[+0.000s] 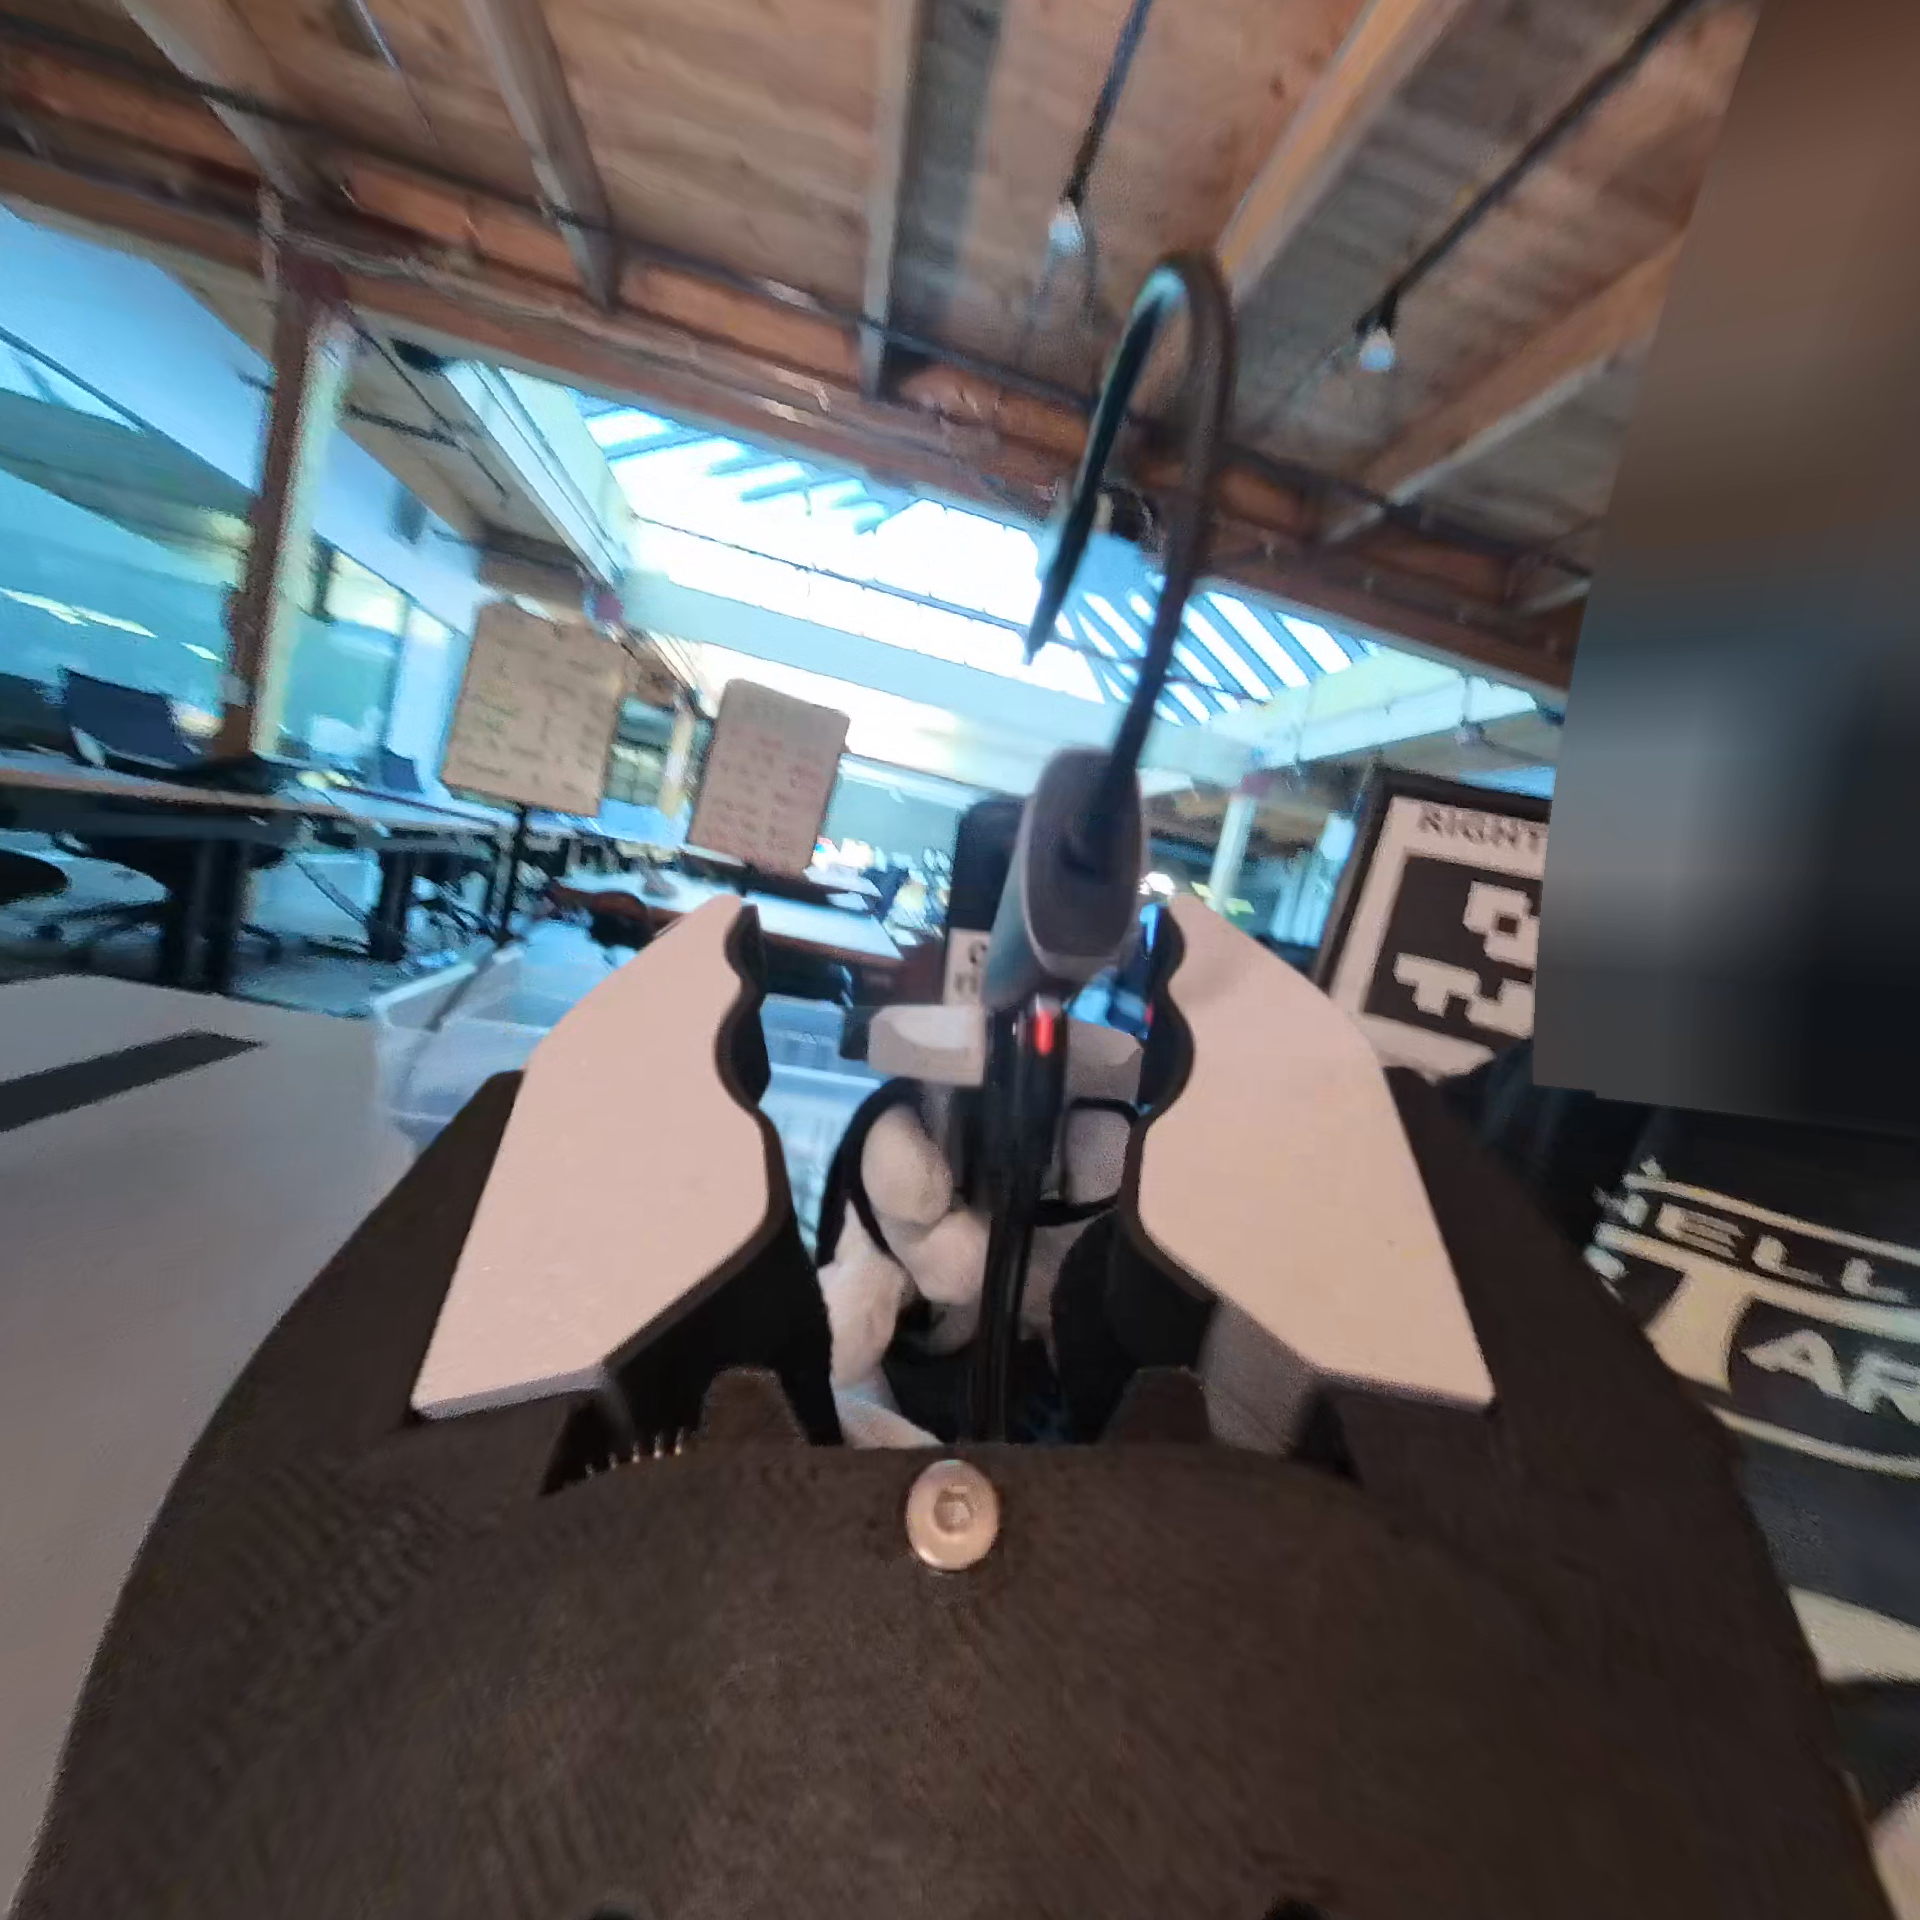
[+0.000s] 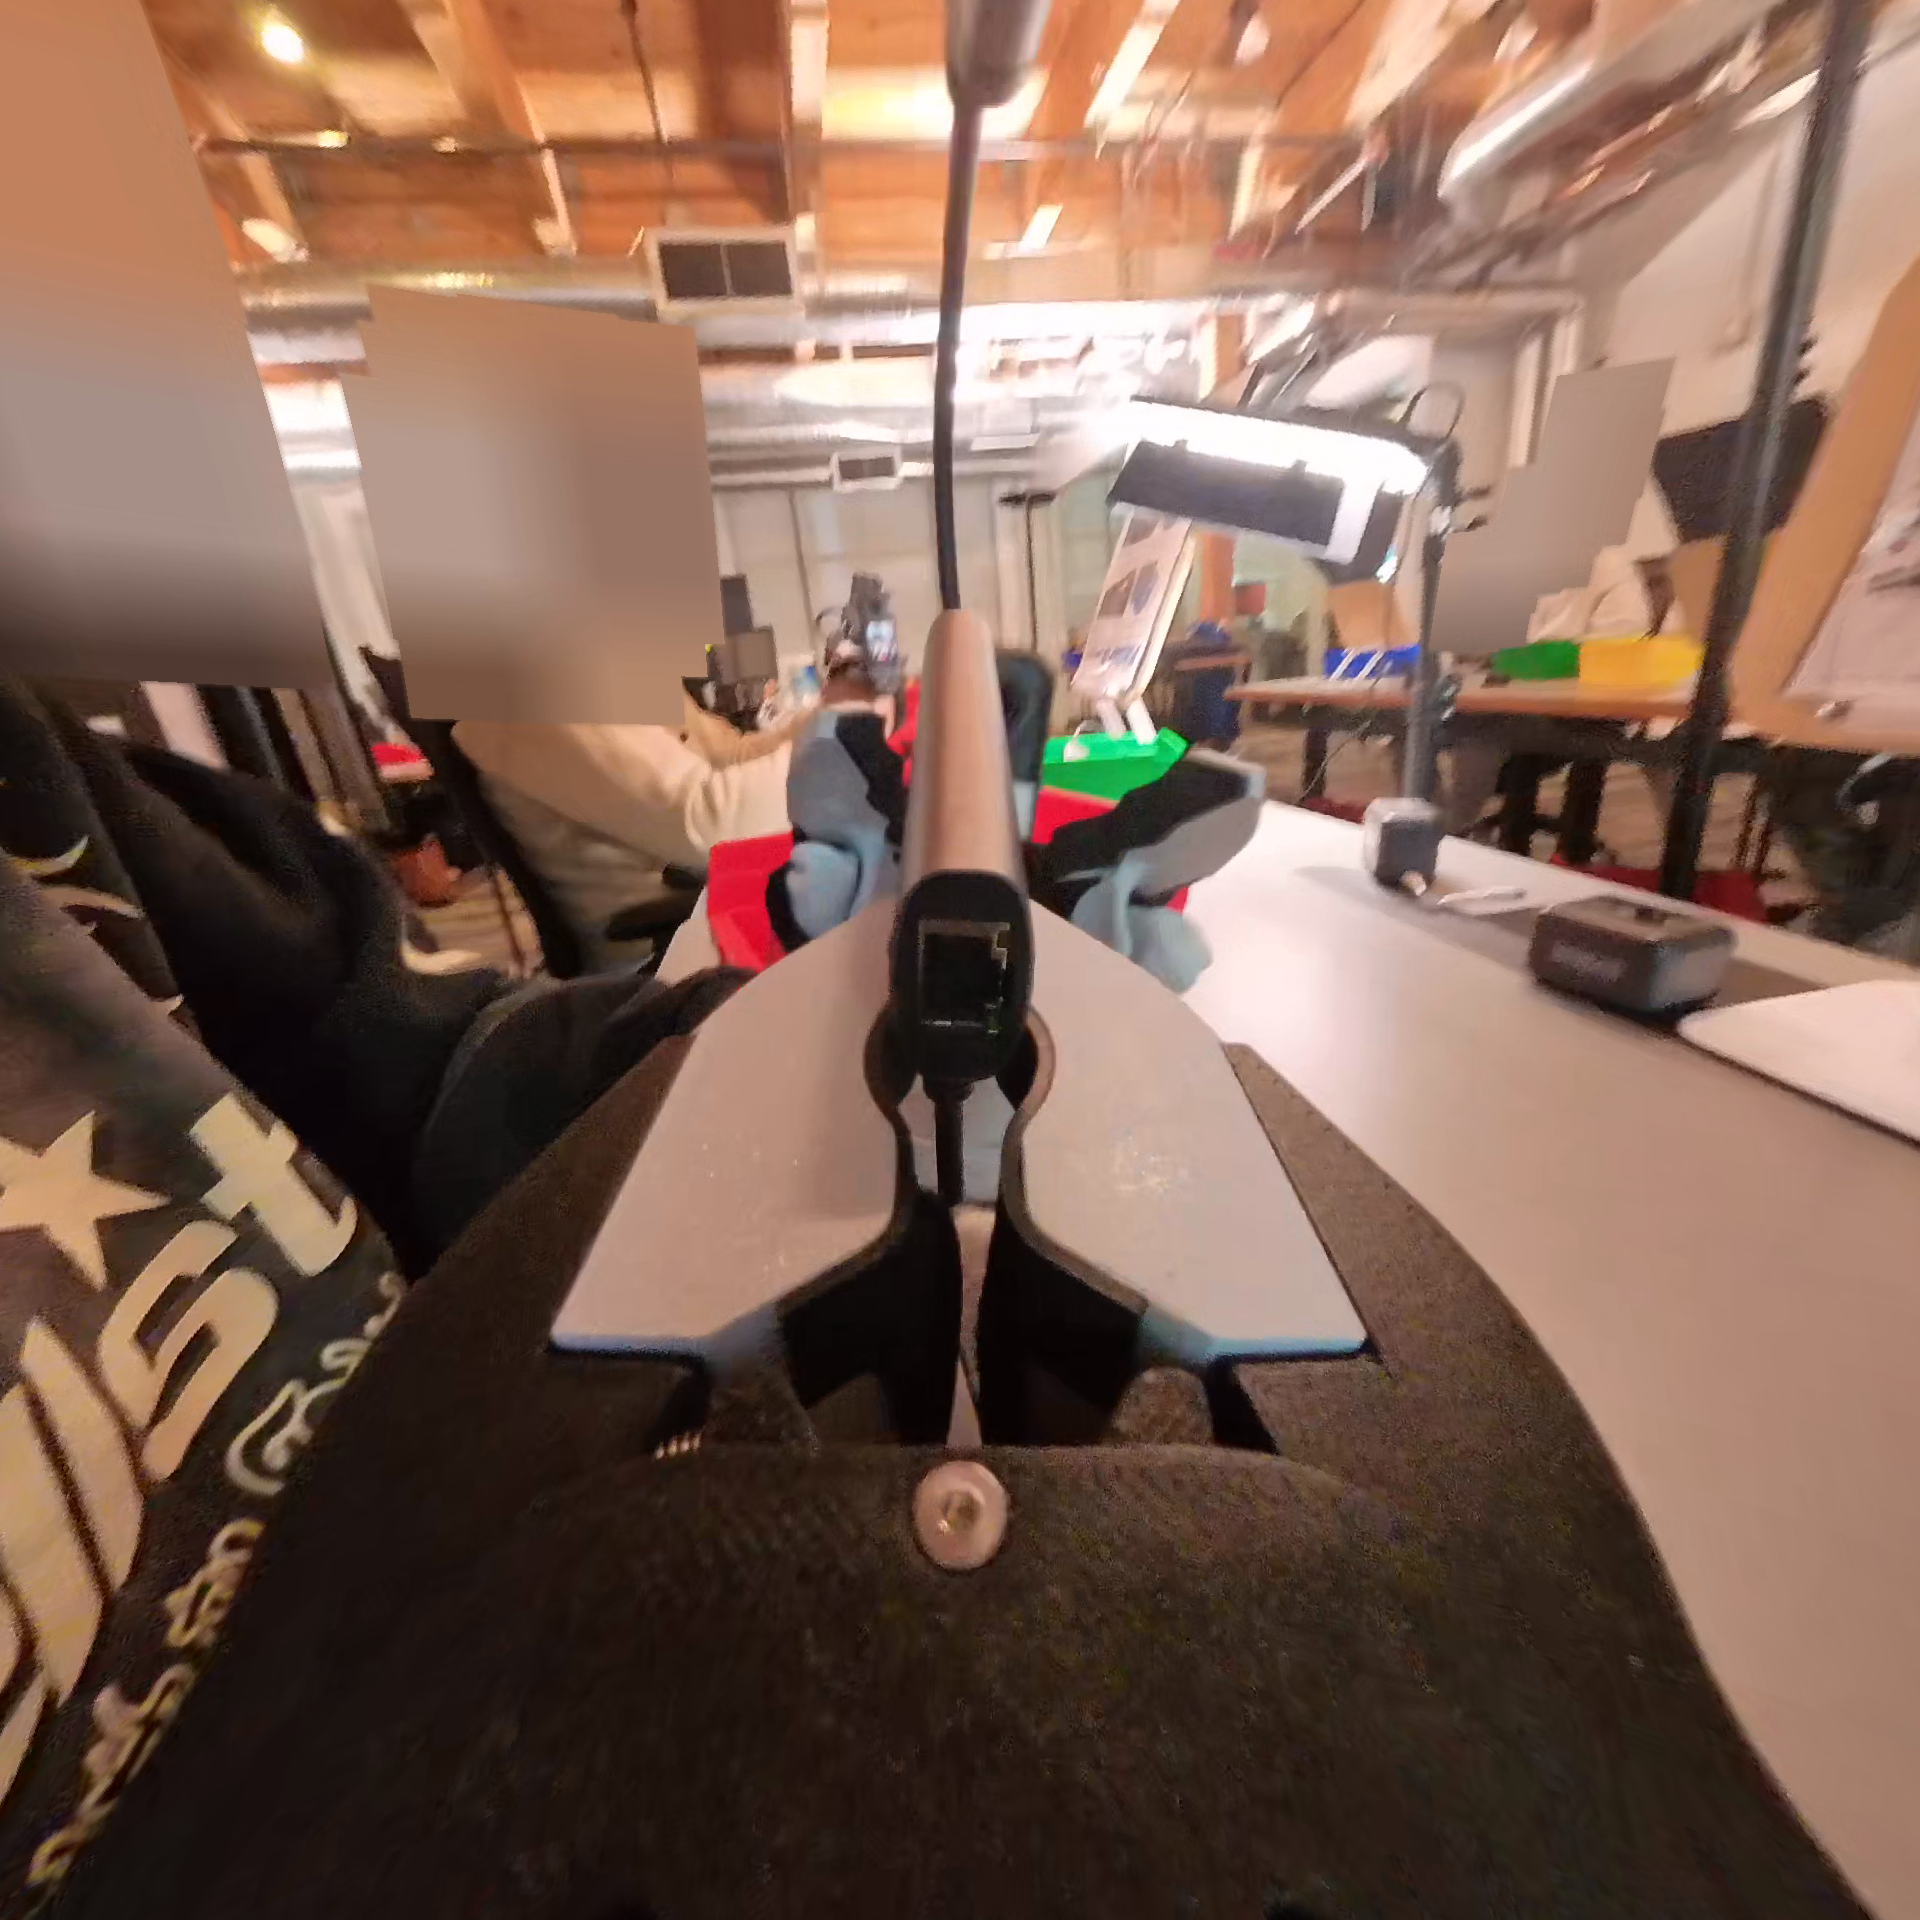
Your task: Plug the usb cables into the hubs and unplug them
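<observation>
The left claw (image 1: 956, 945) is spread wide and grips nothing. Between its two pale fingers (image 1: 634, 1143), but farther off, the grey hub (image 1: 1070, 883) is seen held up in the air, and its thin black cable (image 1: 1174, 499) curls up toward twelve o'clock and hooks back down. Below the hub, at about six o'clock from it, dark cords (image 1: 1013, 1195) with a small red spot run down past a white-gloved hand (image 1: 914, 1205); which plug goes where is too blurry to tell. The pale counter (image 1: 156, 1195) lies at nine o'clock. In the right wrist view, the right claw (image 2: 961, 935) is clenched on the same hub (image 2: 961, 769), pinching its near end, where a square dark port (image 2: 961, 982) faces the camera. A black cord (image 2: 948, 1132) hangs from that end toward six o'clock. The counter (image 2: 1455, 1195) stretches to three o'clock. To do this step well, the right claw should probably keep the hub very still, while the left claw comes in slowly, lines up straight with a plug, grips it by its hard body, and pulls or pushes straight along the port, not sideways.
</observation>
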`<state>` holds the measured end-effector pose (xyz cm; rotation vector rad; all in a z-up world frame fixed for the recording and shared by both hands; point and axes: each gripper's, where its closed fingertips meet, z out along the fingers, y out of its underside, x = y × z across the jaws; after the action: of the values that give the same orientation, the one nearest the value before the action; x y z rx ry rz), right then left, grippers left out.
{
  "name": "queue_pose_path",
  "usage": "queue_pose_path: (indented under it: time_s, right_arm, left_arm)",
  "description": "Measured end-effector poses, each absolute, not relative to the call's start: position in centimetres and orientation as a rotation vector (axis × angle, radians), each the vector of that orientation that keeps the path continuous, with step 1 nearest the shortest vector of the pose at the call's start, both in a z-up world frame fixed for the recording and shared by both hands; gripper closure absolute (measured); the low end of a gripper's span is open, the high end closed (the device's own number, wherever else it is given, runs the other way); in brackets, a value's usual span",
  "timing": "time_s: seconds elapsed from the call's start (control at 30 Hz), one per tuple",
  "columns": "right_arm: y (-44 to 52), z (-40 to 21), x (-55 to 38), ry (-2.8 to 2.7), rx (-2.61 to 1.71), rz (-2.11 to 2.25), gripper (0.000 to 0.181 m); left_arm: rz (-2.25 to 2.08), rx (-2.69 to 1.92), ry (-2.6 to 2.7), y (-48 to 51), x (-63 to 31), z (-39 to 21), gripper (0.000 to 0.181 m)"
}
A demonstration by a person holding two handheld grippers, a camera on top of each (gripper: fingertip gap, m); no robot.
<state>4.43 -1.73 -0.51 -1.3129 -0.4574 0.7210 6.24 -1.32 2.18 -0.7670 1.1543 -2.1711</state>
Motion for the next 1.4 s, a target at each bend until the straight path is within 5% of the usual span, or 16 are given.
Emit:
queue_pose_path:
  time_s: [0.07,0.13,0.23,0.37,0.57,0.67,1.27,1.4]
  right_arm:
    - [-1.7,-1.6,3.4,-0.506,-1.381,0.740,0.170]
    - [-1.5,-2.1,3.3,-0.507,-1.410,0.733,0.170]
    - [-1.1,-2.3,3.7,-0.468,-1.427,0.756,0.169]
    - [-0.7,-1.1,4.1,-0.359,-1.301,0.770,0.153]
    - [-0.3,-2.1,3.5,-0.276,-1.404,0.904,0.155]
    - [-0.1,-2.1,4.1,-0.202,-1.415,0.929,0.171]
    - [0.3,-3.0,3.6,-0.239,-1.589,0.801,0.169]
    - [-1.2,0.4,3.5,-0.003,-1.209,1.327,0.170]
  left_arm:
    - [-2.194,-0.761,1.304,-2.6,6.2,1.3,0.113]
    - [-2.257,-0.700,1.448,-4.2,5.4,0.6,0.154]
    - [-2.120,-0.752,1.386,-3.3,6.2,0.2,0.163]
    - [-2.274,-0.773,1.053,-0.6,5.6,2.0,0.164]
    - [-2.304,-0.824,0.966,0.0,6.0,1.3,0.164]
    - [-2.316,-0.837,0.937,-0.6,6.2,1.2,0.164]
    - [-2.337,-0.961,0.702,0.5,6.3,1.0,0.165]
    - [-2.225,-0.821,0.763,-0.9,5.6,3.5,0.164]
